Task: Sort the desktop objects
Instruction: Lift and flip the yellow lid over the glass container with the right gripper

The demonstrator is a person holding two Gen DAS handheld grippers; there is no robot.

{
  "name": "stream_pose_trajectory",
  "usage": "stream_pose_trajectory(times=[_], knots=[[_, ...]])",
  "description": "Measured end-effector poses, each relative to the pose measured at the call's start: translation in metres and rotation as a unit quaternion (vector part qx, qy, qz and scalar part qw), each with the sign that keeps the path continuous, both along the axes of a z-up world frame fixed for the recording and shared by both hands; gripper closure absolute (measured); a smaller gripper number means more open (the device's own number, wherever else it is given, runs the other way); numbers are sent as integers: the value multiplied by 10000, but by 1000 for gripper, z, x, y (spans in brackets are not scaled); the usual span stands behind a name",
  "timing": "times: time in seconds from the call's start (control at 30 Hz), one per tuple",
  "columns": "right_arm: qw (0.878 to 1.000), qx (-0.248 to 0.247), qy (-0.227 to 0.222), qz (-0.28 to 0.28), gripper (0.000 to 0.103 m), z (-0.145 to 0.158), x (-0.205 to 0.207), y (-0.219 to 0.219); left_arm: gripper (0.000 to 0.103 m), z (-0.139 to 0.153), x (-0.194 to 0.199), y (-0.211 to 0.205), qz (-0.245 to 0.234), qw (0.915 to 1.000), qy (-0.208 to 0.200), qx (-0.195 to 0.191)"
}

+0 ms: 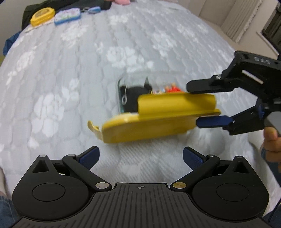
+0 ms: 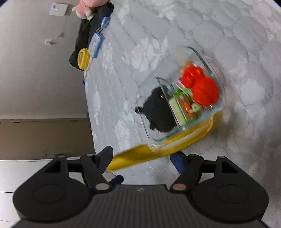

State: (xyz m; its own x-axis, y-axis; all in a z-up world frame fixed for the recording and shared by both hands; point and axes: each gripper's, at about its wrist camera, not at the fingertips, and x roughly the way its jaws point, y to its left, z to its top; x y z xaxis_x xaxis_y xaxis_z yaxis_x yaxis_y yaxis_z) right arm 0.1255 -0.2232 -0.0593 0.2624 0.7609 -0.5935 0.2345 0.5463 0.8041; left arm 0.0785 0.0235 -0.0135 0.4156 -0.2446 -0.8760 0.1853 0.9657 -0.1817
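Observation:
A clear glass container (image 2: 216,82) sits on the grey flowered bedspread (image 1: 70,79). It holds a black item (image 2: 156,110), a red toy (image 2: 200,84) and small green pieces. A yellow lid (image 1: 158,122) is tilted in front of the container, raised a little above the cover. In the left wrist view my right gripper (image 1: 193,104) comes in from the right, shut on the lid's right end, one finger above and one below. In its own view the lid (image 2: 133,157) runs across between the right gripper's (image 2: 142,154) fingers. My left gripper (image 1: 140,154) is open and holds nothing, just short of the lid.
At the bed's far edge lie a yellow round case (image 1: 42,15), a blue-rimmed tin (image 1: 67,14) and a small blue keychain (image 1: 94,9), beside dark cloth (image 2: 82,35). The bed's edge drops to a beige wall and floor (image 2: 35,87). A person's thumb (image 1: 272,138) shows at the right.

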Motion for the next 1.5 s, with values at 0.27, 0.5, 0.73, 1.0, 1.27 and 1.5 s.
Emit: stream_pose_trajectory(times=[0.27,0.5,0.73,1.0,1.27,1.5], knots=[[9997,14,-194,-149,28,3,17,0,0,8,29,-7,177,9987,-477,40],[9950,-546,-765,-322,29,16,28,-21,0,2,45,-13,146,9984,-548,-22],[9685,-1736,-1582,821,29,28,20,-17,0,-6,46,18,129,9986,-342,-372],[9680,-1969,-714,1382,27,-14,4,-38,0,-40,53,84,756,9886,242,-1283],[9352,-2720,-1374,1805,31,-24,-5,-20,0,-84,67,66,576,9766,1197,-1689],[9383,-2556,-1171,2016,53,-36,1,0,0,-90,70,52,723,9622,1594,-2086]])
